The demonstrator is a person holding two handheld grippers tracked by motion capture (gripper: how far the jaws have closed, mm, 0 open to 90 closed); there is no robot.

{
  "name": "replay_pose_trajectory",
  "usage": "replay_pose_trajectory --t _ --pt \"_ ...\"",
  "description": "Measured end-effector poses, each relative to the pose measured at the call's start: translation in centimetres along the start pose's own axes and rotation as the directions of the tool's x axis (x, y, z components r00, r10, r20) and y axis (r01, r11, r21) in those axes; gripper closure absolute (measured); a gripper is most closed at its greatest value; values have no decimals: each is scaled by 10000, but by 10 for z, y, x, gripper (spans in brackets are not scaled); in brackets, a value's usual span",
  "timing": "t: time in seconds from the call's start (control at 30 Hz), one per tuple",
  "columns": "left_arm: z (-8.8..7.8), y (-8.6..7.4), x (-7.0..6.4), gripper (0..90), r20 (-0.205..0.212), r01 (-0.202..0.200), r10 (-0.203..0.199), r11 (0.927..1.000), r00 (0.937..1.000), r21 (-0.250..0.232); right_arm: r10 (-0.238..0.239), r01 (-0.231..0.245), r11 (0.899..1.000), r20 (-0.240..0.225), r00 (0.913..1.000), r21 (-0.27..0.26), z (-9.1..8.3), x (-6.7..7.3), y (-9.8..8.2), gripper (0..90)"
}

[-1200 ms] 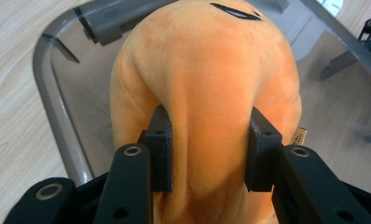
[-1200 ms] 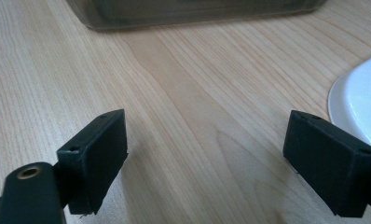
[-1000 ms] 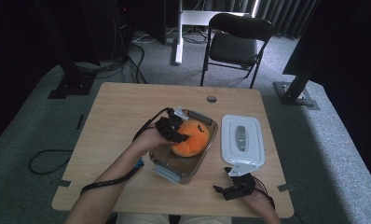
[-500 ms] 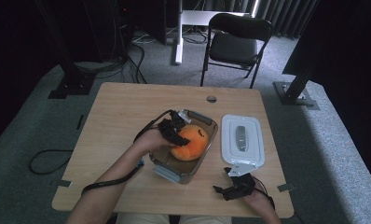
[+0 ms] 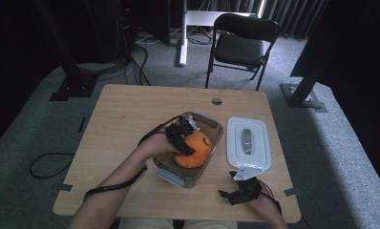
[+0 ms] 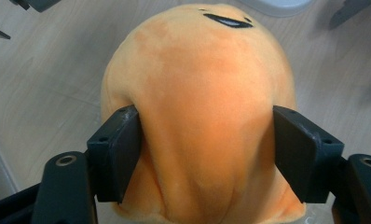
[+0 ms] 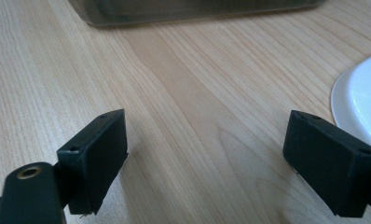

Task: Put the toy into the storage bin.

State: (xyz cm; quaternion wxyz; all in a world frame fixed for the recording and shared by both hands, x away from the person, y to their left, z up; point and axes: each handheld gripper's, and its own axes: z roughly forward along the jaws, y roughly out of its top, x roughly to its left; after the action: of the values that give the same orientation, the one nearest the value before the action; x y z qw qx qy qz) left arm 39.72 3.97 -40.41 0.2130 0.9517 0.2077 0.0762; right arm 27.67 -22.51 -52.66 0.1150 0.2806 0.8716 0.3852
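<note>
High view: I see my left tool (image 5: pixel 182 138) reaching into a clear plastic container (image 5: pixel 212 125) that sits mid-counter, its tips at an orange plush toy (image 5: pixel 195 149) lying inside.
Left tool state: in the left gripper view its jaws have just been opening; the toy (image 6: pixel 207 102) sits between them, the left pad is against the fabric and the right pad stands barely clear. I judge this a release, not a grip.
Right tool state: jaws spread wide with nothing between them, resting low on the bare counter (image 7: pixel 183 102) at the near right edge, in the high view (image 5: pixel 239 193).
Where the toy is: inside the container, toward its right half, rising above the rim.
How the toy looks: round, soft, egg-like, deep orange fading paler at the sides, with a small dark stitched mark near its far end. The plush puckers in a fold where the pad presses.
Lid: a white lid (image 5: pixel 248 142) lies flat on the counter just right of the container, apart from it.
Risk one: the nap could cling to the left pad, so lifting away might drag the toy up and tip it over the wall.
Risk two: the toy stands proud of the rim, so I judge the lid may not seat unless it is pressed down.
Risk three: the left tool's cable (image 5: pixel 116 183) trails by the near-left corner of the container and could nudge it.
</note>
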Motion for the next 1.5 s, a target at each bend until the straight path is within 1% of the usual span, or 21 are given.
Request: replay_pose_trajectory --t 0.07,0.13,0.17,0.2,0.27,0.37,0.4,0.53,0.6,0.67,0.73,0.77,0.9,1.03,1.1,1.17,1.2,1.23,1.3,1.37,1.5 --pt "-1 -1 0 269 55 16 -16 10000 10000 -51 20 -20 10000 -8 10000 -2 0 0 0 134" --pt "-4 -1 1 258 113 131 -128 9997 9999 -225 24 -24 10000 -12 10000 19 0 0 0 134" --pt "-5 -1 1 234 241 190 -183 9993 9995 -325 40 -40 10000 -11 10000 33 0 0 0 134" --pt "-7 -1 2 196 276 219 -209 9991 9994 -369 31 -31 10000 -11 10000 33 0 0 0 134" --pt "-9 -2 2 195 253 232 -222 9989 9994 -417 23 -23 10000 -4 10000 41 0 0 0 133" --pt "-12 -4 3 150 360 349 -330 9980 9988 -530 18 -18 10000 11 10000 55 0 0 0 134" --pt "-13 -5 4 113 473 376 -349 9976 9983 -575 22 -22 10000 2 10000 58 1 0 0 134" --pt "-18 -8 4 85 696 358 -298 9956 9971 -865 34 -34 10000 3 10000 64 1 0 0 134" --pt "-19 -9 3 36 684 296 -235 9955 9974 -896 42 -42 10000 17 10000 86 1 0 0 133" --pt "-22 -10 3 30 742 337 -261 9940 9969 -1040 25 -26 9999 45 10000 118 1 0 0 134" --pt "-25 -11 2 31 588 274 -209 9934 9980 -1117 30 -31 9999 66 10000 120 1 0 0 134" --pt "-27 -13 2 31 653 287 -208 9922 9976 -1215 22 -23 9999 80 10000 118 1 0 0 134" --pt "-35 -17 5 31 408 384 -329 9893 9986 -1408 -43 41 9999 151 9999 141 2 1 1 134" --pt "-42 -24 7 32 401 431 -369 9850 9985 -1672 -98 95 9998 172 9998 169 2 2 1 133" --pt "-45 -27 8 32 288 472 -427 9832 9987 -1764 -88 86 9998 162 9998 169 2 2 1 132" --pt "-48 -31 9 35 269 583 -542 9803 9982 -1886 -86 83 9998 161 9998 169 2 2 1 132" --pt "-50 -34 10 36 329 596 -541 9783 9980 -1985 -92 89 9998 165 9998 175 2 2 1 132" --pt "-51 -36 10 36 337 690 -634 9761 9974 -2060 -89 87 9998 166 9998 173 2 1 1 132" --pt "-53 -40 11 37 300 712 -664 9748 9973 -2116 -92 89 9998 169 9998 175 2 1 1 132" --pt "-56 -45 12 37 189 763 -740 9753 9971 -2073 -89 86 9998 166 9998 177 2 1 1 132" --pt "-63 -55 15 37 60 1009 -1021 9705 9948 -2192 -88 85 9998 169 9998 178 2 1 1 132"
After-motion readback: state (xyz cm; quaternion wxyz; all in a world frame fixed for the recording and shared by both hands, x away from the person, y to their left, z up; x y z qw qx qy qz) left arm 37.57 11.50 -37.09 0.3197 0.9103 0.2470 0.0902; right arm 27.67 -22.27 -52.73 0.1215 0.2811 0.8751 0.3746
